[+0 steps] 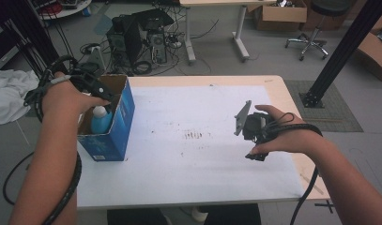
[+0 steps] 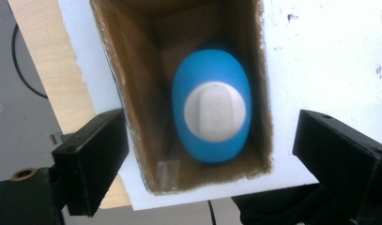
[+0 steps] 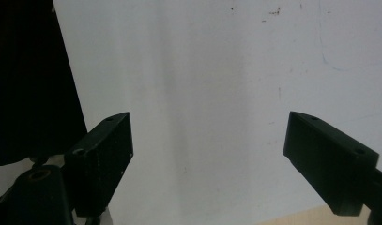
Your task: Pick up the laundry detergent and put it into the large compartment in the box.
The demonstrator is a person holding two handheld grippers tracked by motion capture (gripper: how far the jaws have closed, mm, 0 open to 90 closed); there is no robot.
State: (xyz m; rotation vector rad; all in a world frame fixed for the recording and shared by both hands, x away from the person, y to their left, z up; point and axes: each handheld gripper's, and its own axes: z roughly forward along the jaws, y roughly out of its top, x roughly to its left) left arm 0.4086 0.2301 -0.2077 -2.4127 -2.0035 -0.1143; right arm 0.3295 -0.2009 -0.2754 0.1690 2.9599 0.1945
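A blue bottle (image 2: pixel 212 110) with a white cap is being seen standing upright inside an open blue box (image 1: pixel 114 125), at the left of the high view. In the left gripper view the bottle is sitting in the middle of the frame, down in the brown cardboard well, with its cap facing the camera. It appears to have been placed there so that it is being kept upright by the box walls.

The left gripper (image 2: pixel 212 164) is being held directly over the box mouth, pointing down. Its 2 jaws are standing wide apart, 1 at each lower corner of the frame, outside the box walls, and nothing is being gripped between them; the bottle is lying well below them, untouched. This spread suggests that the bottle is being left in the box.

The right gripper (image 3: pixel 207 154) is being held at the right of the high view, over the bare white table (image 1: pixel 202 154), well apart from the box. Its jaws are also standing wide, with nothing between them. It is probably being kept aside so that the box area is being left free for the left hand (image 1: pixel 66 101).
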